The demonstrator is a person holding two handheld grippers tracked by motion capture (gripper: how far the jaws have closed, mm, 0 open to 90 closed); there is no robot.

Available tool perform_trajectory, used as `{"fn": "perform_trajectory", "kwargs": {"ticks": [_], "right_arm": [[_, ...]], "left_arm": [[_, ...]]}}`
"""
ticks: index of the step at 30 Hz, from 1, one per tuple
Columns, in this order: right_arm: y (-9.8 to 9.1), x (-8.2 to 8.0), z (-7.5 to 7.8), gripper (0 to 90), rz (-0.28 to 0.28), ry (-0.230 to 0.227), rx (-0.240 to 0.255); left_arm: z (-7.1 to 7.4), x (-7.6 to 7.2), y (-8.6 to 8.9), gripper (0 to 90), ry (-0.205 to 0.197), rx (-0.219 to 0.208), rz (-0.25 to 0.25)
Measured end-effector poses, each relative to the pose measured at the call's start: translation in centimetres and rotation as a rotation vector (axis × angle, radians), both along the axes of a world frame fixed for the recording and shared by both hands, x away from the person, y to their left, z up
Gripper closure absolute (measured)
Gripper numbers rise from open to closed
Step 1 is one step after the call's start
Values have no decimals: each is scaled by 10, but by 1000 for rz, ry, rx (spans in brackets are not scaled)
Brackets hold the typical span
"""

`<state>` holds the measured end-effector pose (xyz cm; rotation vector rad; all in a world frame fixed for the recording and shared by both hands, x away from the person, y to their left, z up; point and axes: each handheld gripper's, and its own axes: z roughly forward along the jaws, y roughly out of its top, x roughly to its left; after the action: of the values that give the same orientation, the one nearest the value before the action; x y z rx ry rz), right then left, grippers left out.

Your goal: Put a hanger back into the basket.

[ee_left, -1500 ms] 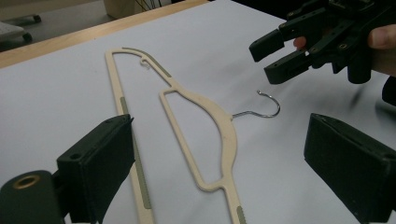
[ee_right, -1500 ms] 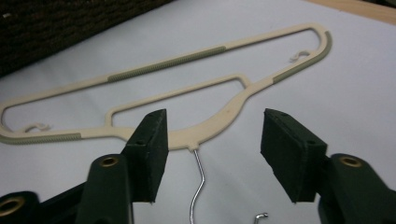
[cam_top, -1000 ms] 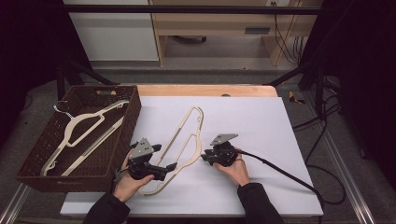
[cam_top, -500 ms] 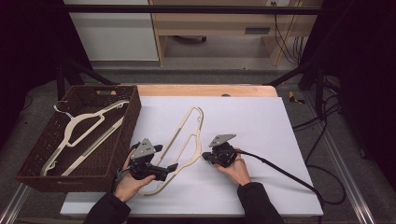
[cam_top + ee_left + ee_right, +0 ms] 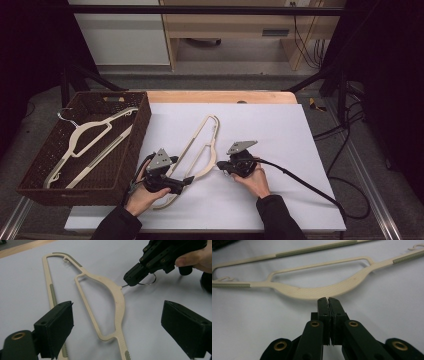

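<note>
cream hanger (image 5: 202, 145) on white table (image 5: 300, 130), right claw (image 5: 220, 165) clenched on its wire hook (image 5: 148, 282), left claw (image 5: 189, 180) released, second hanger (image 5: 87, 140) in wicker basket (image 5: 137, 137)

Both forearms wear dark sleeves. Each black gripper (image 5: 187, 180) (image 5: 220, 165) carries a grey three-cornered plate on top, brass-ringed pivots by its jaws, and the right trails a black cable.
</note>
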<state>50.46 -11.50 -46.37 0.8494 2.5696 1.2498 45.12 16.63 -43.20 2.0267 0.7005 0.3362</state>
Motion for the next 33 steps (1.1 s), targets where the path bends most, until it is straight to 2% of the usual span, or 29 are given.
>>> {"fn": "perform_trajectory", "kwargs": {"ticks": [5, 13, 15, 16, 17, 18, 21, 22, 23, 28, 30, 32, 33], "right_arm": [[-2, -3, 8, 894, -4, 24, 2], [3, -9, 19, 894, -4, 9, -8], [4, -10, 22, 894, 6, 5, -11], [4, -10, 22, 894, 6, 5, -11], [3, -11, 24, 894, 2, 16, -10], [3, -11, 24, 894, 2, 16, -10], [3, -11, 25, 894, 1, 23, -14], [4, -11, 25, 894, -3, 21, -7], [4, -11, 25, 894, -3, 21, -7], [2, -12, 28, 893, 5, 16, -7], [2, -13, 28, 893, 2, 15, -5], [2, -13, 29, 892, 6, 5, -8], [2, -14, 29, 891, -1, 16, -5]], "left_arm": [[-6, 8, -18, 142, 15, 45, -21], [-16, 22, -53, 206, 38, 123, -50], [-19, 25, -58, 265, 50, 139, -50], [-21, 25, -60, 265, 50, 157, -54], [-25, 27, -63, 319, 60, 184, -55], [-25, 27, -63, 334, 60, 184, -55], [-29, 28, -65, 383, 61, 229, -40], [-30, 28, -65, 446, 58, 237, -42], [-30, 28, -65, 446, 67, 233, -47], [-30, 28, -68, 624, 77, 262, -57], [-30, 27, -70, 649, 77, 265, -56], [-29, 25, -70, 717, 78, 257, -65], [-27, 24, -71, 731, 66, 278, -64]]}}
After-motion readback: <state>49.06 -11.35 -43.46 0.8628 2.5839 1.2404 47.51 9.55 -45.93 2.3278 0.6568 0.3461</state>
